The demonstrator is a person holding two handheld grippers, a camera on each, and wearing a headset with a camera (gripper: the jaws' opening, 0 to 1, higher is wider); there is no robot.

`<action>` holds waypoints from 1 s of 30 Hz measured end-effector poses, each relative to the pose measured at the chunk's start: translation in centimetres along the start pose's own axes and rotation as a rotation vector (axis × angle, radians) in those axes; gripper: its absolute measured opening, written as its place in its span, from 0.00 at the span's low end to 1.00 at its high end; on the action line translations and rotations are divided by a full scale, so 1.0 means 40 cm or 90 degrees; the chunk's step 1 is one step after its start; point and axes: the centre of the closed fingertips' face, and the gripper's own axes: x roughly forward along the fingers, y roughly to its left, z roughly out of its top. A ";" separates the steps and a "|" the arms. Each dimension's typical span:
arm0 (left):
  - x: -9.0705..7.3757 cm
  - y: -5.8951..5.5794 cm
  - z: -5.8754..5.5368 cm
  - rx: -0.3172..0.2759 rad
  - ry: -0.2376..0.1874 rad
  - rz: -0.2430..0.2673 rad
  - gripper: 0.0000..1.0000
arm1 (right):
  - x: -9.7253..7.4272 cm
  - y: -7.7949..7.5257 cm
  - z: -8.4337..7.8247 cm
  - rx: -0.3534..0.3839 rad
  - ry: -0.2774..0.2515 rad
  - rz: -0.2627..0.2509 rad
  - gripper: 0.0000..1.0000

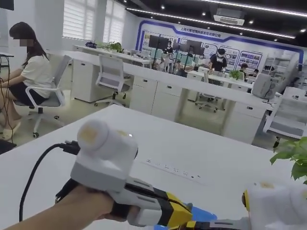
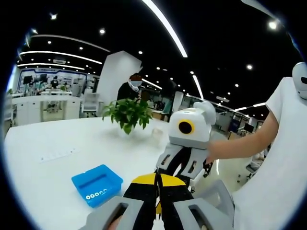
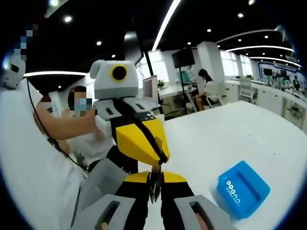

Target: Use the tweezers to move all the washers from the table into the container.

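My two grippers meet tip to tip over the white table [image 1: 201, 148]. The left gripper [image 1: 180, 215] is held by a hand at the lower left, its yellow jaws pressed together. The right gripper [image 1: 220, 224] comes in from the bottom right. In the right gripper view, the right gripper [image 3: 154, 184] is shut on thin dark tweezers [image 3: 154, 190], and the left gripper [image 3: 160, 157] touches their upper end. A blue container [image 2: 97, 184] lies flat on the table beside them, with several washers [image 2: 96, 195] in a row inside. The container [image 3: 242, 189] and washers [image 3: 231, 187] also show in the right gripper view.
A white power strip [image 1: 175, 168] lies mid-table. A potted plant [image 1: 295, 155] stands at the right edge. A black cable [image 1: 33, 177] trails from the left gripper across the table's near left. A person sits on a chair [image 1: 48, 98] beyond the left edge.
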 end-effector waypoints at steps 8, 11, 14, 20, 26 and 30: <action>0.008 0.002 0.010 0.017 0.007 0.000 0.00 | -0.014 -0.021 -0.001 -0.006 -0.037 -0.022 0.06; -0.001 0.004 0.024 0.013 -0.006 -0.005 0.00 | -0.019 -0.024 -0.012 0.001 -0.042 -0.020 0.07; 0.001 0.004 0.019 0.018 -0.001 -0.007 0.00 | -0.023 -0.024 -0.007 -0.004 -0.055 -0.014 0.07; 0.005 0.003 0.005 0.021 0.004 -0.012 0.00 | -0.023 -0.028 -0.022 -0.001 -0.039 -0.013 0.08; -0.010 0.010 0.019 -0.004 -0.019 -0.023 0.00 | -0.015 -0.032 -0.044 0.016 -0.026 -0.009 0.15; -0.010 0.003 0.018 0.007 -0.009 -0.037 0.00 | -0.007 -0.027 -0.046 0.029 -0.029 0.011 0.09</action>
